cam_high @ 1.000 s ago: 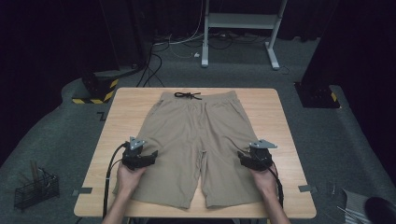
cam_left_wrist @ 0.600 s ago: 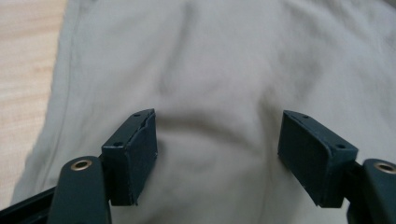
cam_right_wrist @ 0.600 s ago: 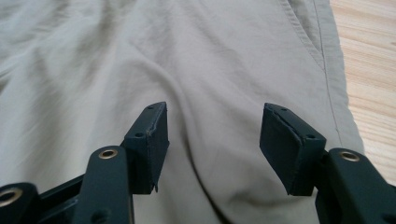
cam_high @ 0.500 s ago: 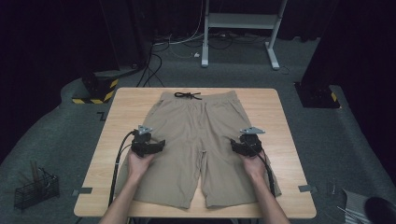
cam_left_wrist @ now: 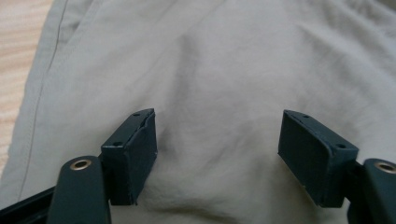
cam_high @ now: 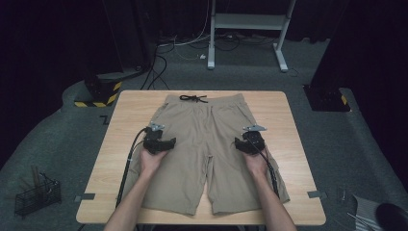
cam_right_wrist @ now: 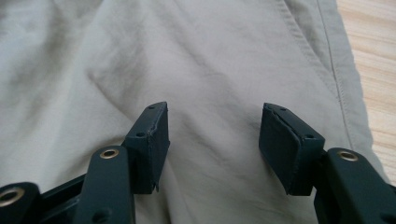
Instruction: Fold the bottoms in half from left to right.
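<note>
While fingers gape, shorts lie beneath.

Khaki shorts flat on table

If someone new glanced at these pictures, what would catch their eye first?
A pair of khaki shorts lies spread flat across the middle of the wooden table, its black drawstring at the far edge. The left gripper and right gripper hover over its hips, jaws open.

Shorts: patches under both hands hidden; near hem at the table front edge indistinct.
</note>
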Demonstrator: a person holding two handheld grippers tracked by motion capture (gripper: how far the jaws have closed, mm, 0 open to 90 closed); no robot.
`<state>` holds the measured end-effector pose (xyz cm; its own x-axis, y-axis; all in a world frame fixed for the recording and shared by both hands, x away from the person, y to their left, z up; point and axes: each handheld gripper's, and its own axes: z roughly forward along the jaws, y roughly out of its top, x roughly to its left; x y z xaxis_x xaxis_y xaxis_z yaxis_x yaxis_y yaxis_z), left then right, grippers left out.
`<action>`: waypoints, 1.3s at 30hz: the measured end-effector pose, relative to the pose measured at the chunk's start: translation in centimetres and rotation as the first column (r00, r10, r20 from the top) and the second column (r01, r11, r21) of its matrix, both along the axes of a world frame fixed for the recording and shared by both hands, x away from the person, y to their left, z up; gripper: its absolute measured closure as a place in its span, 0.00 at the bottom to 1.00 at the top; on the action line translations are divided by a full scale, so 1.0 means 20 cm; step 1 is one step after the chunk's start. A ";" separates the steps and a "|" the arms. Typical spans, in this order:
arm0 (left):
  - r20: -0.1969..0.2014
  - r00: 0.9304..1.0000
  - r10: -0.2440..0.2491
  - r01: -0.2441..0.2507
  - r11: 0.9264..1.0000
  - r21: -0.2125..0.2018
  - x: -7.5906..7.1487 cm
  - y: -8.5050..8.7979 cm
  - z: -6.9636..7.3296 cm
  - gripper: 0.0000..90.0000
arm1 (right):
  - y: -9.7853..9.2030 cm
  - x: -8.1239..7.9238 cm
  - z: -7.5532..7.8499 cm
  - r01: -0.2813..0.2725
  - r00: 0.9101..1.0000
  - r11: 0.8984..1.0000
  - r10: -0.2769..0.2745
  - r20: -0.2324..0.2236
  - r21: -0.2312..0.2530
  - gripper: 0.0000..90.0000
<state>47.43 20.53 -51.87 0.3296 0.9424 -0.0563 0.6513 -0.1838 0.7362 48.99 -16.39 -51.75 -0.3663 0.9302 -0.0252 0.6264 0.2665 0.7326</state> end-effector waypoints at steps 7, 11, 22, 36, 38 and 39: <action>-0.001 1.000 0.002 -0.002 0.999 0.032 0.00 -0.01 -0.02 0.31 | 0.00 0.00 -0.02 -0.003 1.000 1.000 0.003 -0.014 -0.001 0.47; 0.021 1.000 -0.005 0.004 0.999 0.046 0.00 -0.02 -0.04 0.31 | 0.00 0.00 -0.02 -0.003 1.000 1.000 0.003 -0.005 0.005 0.46; 0.036 0.999 -0.001 -0.001 0.998 0.058 -0.02 -0.03 -0.04 0.33 | 0.00 -0.01 -0.03 -0.012 1.000 1.000 0.011 0.002 0.005 0.46; 0.038 0.999 -0.027 0.025 0.998 0.054 -0.11 -0.06 -0.04 0.34 | -0.01 -0.09 -0.03 -0.035 0.999 0.999 0.035 0.003 0.006 0.46; 0.039 0.999 -0.026 0.024 0.998 0.052 -0.13 -0.06 -0.04 0.34 | 0.00 -0.11 -0.03 -0.040 0.999 0.999 0.040 0.004 0.004 0.46; 0.038 0.999 -0.028 0.026 0.998 0.053 -0.13 -0.06 -0.04 0.34 | -0.01 -0.12 -0.03 -0.042 0.999 0.999 0.042 0.005 0.004 0.46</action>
<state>44.78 19.24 -52.69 0.3559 0.9345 0.0060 0.6167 -0.2397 0.7498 46.60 -16.49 -52.35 -0.4048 0.9141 -0.0233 0.6112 0.2895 0.7366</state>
